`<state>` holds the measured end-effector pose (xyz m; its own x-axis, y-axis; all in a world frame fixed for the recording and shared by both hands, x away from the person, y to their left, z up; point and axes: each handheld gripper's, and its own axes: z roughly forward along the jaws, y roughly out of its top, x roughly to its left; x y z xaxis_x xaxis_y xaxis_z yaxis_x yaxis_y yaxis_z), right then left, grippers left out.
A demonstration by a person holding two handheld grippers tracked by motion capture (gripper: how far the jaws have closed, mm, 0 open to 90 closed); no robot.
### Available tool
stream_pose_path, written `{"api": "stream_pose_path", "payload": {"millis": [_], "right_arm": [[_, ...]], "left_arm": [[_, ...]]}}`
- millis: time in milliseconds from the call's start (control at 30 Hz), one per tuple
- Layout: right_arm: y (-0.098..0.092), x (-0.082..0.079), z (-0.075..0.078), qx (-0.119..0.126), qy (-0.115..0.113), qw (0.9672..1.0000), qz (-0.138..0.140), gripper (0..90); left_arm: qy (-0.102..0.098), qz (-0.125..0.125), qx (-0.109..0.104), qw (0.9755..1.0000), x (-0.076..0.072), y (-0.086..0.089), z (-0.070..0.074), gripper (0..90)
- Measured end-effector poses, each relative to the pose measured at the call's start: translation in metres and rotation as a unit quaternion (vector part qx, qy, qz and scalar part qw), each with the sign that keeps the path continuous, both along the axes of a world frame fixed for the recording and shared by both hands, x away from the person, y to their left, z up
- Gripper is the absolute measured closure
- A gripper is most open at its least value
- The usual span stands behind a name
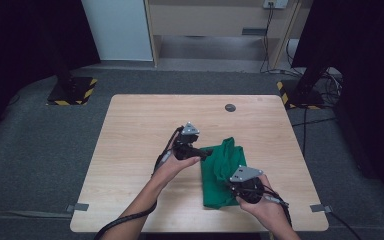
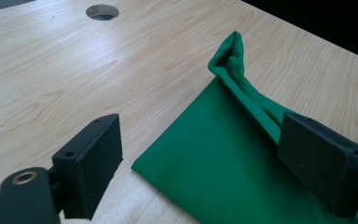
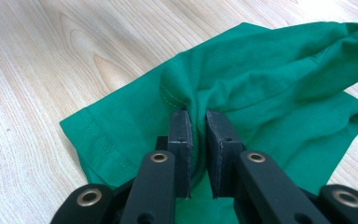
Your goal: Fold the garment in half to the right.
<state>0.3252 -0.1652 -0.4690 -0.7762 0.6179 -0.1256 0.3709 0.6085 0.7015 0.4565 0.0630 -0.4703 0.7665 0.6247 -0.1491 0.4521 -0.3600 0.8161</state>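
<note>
At the near right of the worktop (image 1: 130, 125), the right gripper (image 3: 198, 140) has its fingers (image 3: 181, 140) pinched tight on a fold of the green T-shirt (image 1: 220, 172), which lies partly folded and bunched toward its far end. Just beyond, the left gripper (image 2: 205, 158) stands spread wide over the shirt's left edge, gripping nothing. I'd judge the folding about midway: one fold laid, the rumpled far part left to flatten. Farther off sits a round cable hole (image 1: 230, 107).
</note>
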Motion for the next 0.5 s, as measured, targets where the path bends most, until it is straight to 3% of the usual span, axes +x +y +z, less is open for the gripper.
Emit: {"api": "stream_pose_path", "payload": {"millis": [200, 367, 500], "right_arm": [[-0.001, 0.0, 0.0, 0.001, 0.001, 1.0, -0.002, 80.9], [-0.002, 0.0, 0.0, 0.005, 0.0, 1.0, -0.005, 80.7], [-0.002, 0.0, 0.0, 0.01, 0.001, 0.9999, -0.007, 80.4]], "left_arm": [[0.004, 0.008, 0.008, 0.9999, -0.005, 0.009, -0.006, 9.0], [0.008, 0.026, 0.003, 0.9996, -0.012, 0.021, -0.01, 3.4], [0.01, 0.041, 0.022, 0.9989, -0.022, 0.029, -0.013, 2.1]]}}
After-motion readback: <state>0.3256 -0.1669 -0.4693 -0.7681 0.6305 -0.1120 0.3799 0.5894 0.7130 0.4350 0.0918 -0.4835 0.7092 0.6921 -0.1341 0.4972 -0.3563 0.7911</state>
